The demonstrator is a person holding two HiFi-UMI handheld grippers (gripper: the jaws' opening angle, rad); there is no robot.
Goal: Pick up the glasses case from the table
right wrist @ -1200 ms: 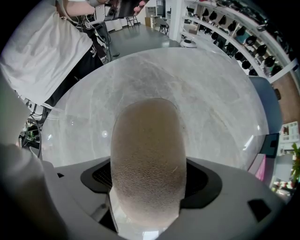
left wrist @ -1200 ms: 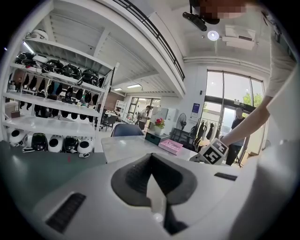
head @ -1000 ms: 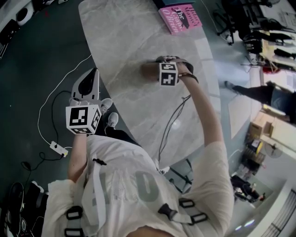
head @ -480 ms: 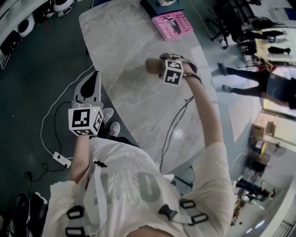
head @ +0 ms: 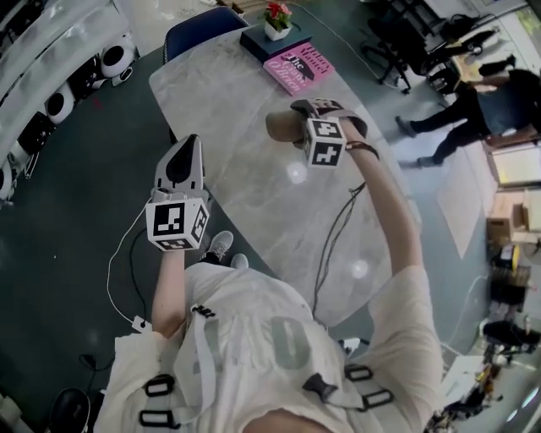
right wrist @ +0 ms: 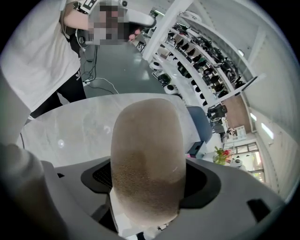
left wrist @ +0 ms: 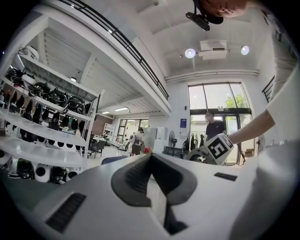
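The glasses case (head: 279,126) is a rounded brown case with a pebbled skin. My right gripper (head: 293,123) is shut on it and holds it in the air above the grey marble table (head: 245,199). In the right gripper view the glasses case (right wrist: 147,154) stands up between the jaws and hides their tips, with the right gripper (right wrist: 147,185) closed round its lower end. My left gripper (head: 184,148) hangs off the table's left edge over the dark floor, shut and holding nothing. The left gripper (left wrist: 151,158) looks across the room, its jaws together.
A pink book (head: 297,68) lies at the table's far end beside a dark book (head: 264,42) with a small flower pot (head: 276,17) on it. A blue chair (head: 203,21) stands behind. A person (head: 478,93) walks at right. Cables (head: 127,271) lie on the floor.
The right gripper keeps the case held off the table. The head view has tilted up, bringing the table's far end and flower pot into sight. The left gripper has risen a little.
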